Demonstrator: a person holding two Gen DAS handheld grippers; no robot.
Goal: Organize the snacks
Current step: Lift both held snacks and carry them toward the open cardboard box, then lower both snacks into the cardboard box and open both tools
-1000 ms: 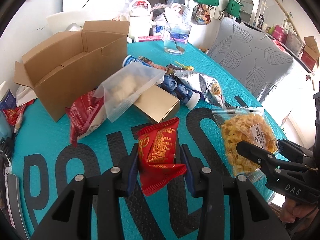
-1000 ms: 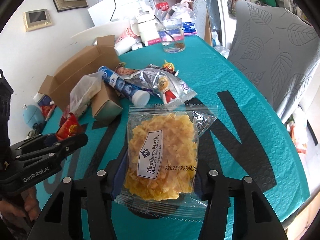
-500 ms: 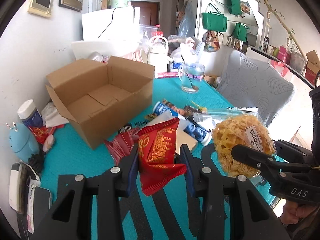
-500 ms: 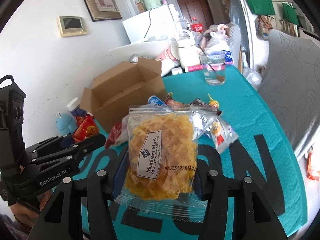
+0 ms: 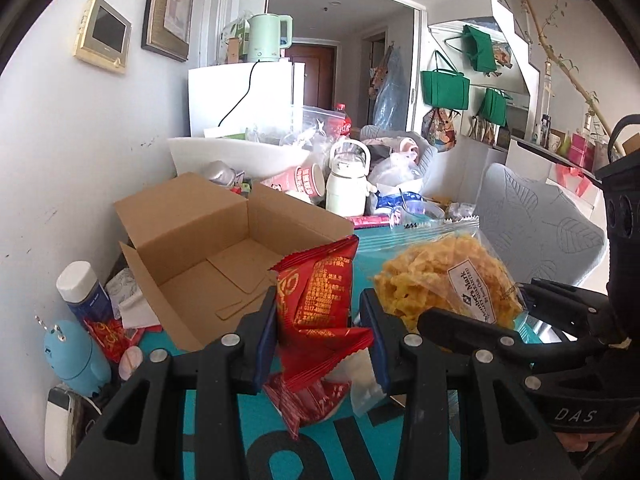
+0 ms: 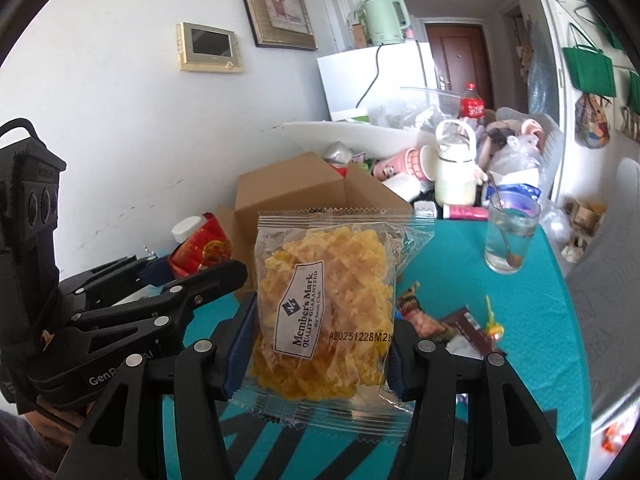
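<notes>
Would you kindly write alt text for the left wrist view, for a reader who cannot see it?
The left tool grips a red snack packet above a teal table, with an open, empty cardboard box just beyond. At right, the right tool holds a clear bag of yellow snacks.

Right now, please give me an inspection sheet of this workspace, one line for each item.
Surface: table with teal cover, black letters.
Job's things: open cardboard box, nothing seen inside; red snack packet; clear bag of yellow snacks.
Clutter: glass with spoon, loose wrappers, white jug.
Grippers: left hand-held gripper shut on red snack packet; right hand-held gripper shut on clear bag.
Cables: black kettle cord.
Surroundings: green bags, framed picture.
</notes>
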